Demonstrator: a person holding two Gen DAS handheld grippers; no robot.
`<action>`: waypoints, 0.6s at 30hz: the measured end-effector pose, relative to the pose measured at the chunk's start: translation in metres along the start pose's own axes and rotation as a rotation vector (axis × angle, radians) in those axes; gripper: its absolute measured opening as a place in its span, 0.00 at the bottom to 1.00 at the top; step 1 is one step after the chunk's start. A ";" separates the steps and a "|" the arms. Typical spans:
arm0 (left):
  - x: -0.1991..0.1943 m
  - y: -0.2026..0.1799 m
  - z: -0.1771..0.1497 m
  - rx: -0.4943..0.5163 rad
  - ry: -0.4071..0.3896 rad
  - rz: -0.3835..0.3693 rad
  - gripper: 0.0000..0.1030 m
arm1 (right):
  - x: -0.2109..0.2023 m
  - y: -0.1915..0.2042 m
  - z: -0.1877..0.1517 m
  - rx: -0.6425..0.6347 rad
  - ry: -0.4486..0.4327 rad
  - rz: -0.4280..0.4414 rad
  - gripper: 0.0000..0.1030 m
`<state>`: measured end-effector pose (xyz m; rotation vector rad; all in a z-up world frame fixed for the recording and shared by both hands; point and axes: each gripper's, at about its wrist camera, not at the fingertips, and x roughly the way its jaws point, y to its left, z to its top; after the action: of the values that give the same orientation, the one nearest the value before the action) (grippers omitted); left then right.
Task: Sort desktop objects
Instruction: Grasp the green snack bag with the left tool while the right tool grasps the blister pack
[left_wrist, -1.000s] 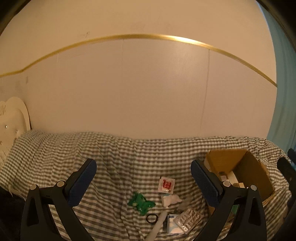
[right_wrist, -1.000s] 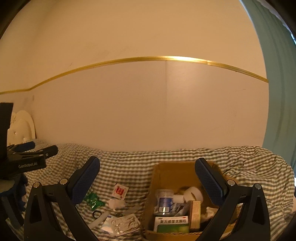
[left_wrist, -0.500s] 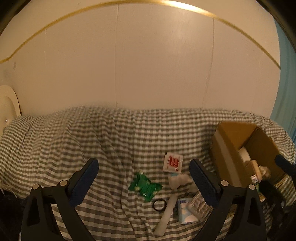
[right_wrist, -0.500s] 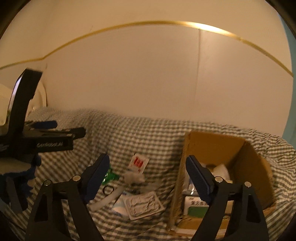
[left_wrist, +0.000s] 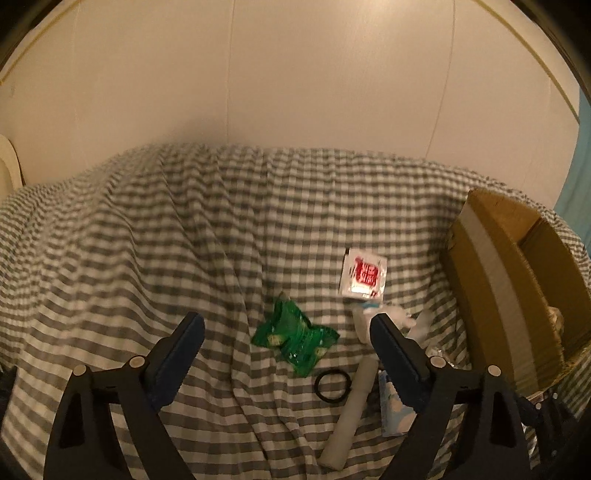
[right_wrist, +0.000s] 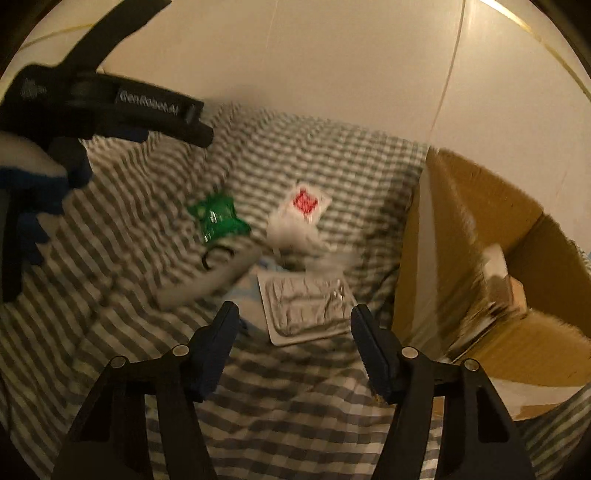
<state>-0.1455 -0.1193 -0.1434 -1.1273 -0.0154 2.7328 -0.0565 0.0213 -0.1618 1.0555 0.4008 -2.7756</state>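
Both tongs are narrowing with nothing yet between the pads: the left gripper stands wide and empty above the crumpled green wrapper, while the right gripper is drawing in over the silver blister pack. Working from the left across the checked cloth, the wrapper lies just beside a black ring and a pale stick, then come the red-and-white sachet and a white crumple. The blister pack lies flat near the cardboard box, which already holds items. Being thin and flat, it probably needs one pad slid under an edge, perhaps using a cloth fold. The wrapper should pinch easily at its raised middle; keep clear of the ring.
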 end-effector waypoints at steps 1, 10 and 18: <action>0.006 0.001 -0.002 -0.004 0.013 -0.004 0.89 | 0.005 0.000 -0.001 -0.007 0.009 -0.004 0.61; 0.056 -0.004 -0.015 0.018 0.129 -0.017 0.89 | 0.041 0.012 -0.018 -0.115 0.097 -0.055 0.59; 0.100 -0.009 -0.023 0.041 0.212 -0.011 0.89 | 0.066 0.017 -0.016 -0.153 0.095 -0.121 0.51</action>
<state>-0.1977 -0.0949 -0.2286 -1.3940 0.0623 2.5767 -0.0915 0.0071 -0.2208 1.1657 0.6998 -2.7507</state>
